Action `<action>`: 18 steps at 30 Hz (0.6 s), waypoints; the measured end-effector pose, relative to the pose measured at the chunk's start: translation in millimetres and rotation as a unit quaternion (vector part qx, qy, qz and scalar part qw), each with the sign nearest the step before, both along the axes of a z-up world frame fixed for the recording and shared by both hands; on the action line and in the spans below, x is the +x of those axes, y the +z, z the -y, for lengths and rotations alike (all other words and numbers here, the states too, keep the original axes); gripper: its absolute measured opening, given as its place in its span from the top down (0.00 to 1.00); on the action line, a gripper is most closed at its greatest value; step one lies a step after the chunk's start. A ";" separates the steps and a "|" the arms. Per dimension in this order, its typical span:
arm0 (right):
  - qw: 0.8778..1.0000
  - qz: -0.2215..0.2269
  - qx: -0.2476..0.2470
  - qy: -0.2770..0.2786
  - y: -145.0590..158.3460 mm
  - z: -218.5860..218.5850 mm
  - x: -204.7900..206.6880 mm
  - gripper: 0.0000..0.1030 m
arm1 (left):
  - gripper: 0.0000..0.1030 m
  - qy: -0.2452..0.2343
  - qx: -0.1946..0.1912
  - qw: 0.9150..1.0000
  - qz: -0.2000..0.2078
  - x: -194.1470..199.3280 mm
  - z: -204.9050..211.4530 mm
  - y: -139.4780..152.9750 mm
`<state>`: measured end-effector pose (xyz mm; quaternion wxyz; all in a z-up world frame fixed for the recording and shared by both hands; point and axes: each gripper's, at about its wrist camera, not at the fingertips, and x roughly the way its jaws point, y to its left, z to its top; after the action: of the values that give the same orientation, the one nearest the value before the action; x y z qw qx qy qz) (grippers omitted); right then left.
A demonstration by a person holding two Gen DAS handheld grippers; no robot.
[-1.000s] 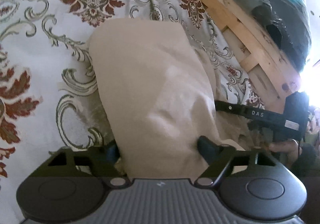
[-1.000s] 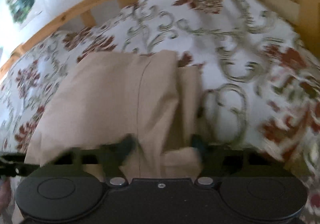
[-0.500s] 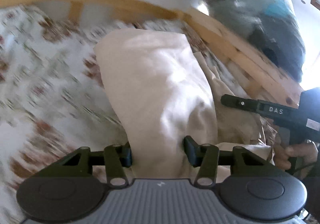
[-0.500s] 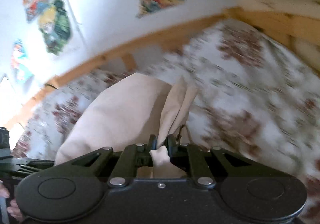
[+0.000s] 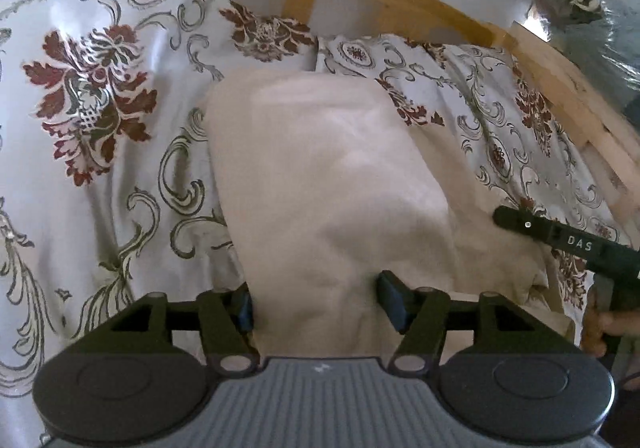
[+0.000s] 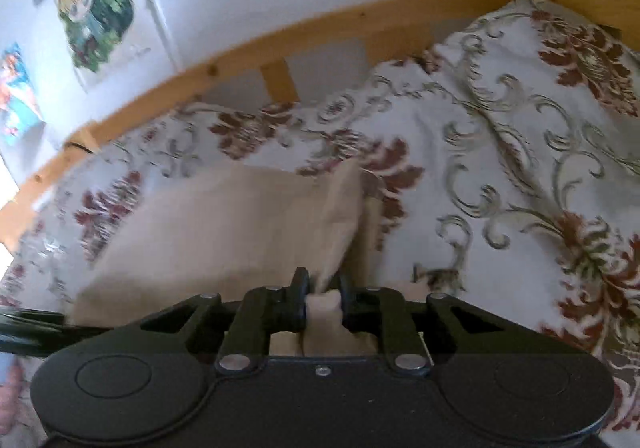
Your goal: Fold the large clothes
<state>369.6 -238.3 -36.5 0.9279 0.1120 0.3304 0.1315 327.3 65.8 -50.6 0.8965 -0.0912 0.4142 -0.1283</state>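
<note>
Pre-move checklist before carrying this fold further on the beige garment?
1. Right gripper has cloth: ok, a bunched edge sits pinched between the pads, though the jaws are opening.
2. Left gripper has cloth: cannot tell; the beige garment fills the gap, jaws opening, pad contact unclear.
3. Garment free of the wooden bed frame: ok, it lies apart from the rail.
4. Floral bedspread not caught in either grip: ok.
5. Grippers clear of each other: ok, the right one shows off to the side in the left wrist view.
</note>
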 end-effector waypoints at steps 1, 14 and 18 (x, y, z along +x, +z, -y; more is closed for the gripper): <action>1.000 0.002 -0.002 -0.001 -1.1 3.6 -1.4 0.72 | 0.31 0.003 0.011 1.000 0.002 -2.8 2.8 1.4; 0.994 0.103 -0.044 -0.002 46.2 9.1 -106.3 0.31 | 0.03 0.069 0.028 0.995 0.061 -95.3 21.8 38.9; 0.987 0.150 -0.053 0.000 69.0 12.0 -152.1 0.17 | 0.01 0.081 0.058 0.988 0.115 -139.8 28.3 62.8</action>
<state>217.5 -250.3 32.5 0.9717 0.0418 0.1935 0.1291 187.5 37.5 12.3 0.9494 -0.0572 0.3063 -0.0405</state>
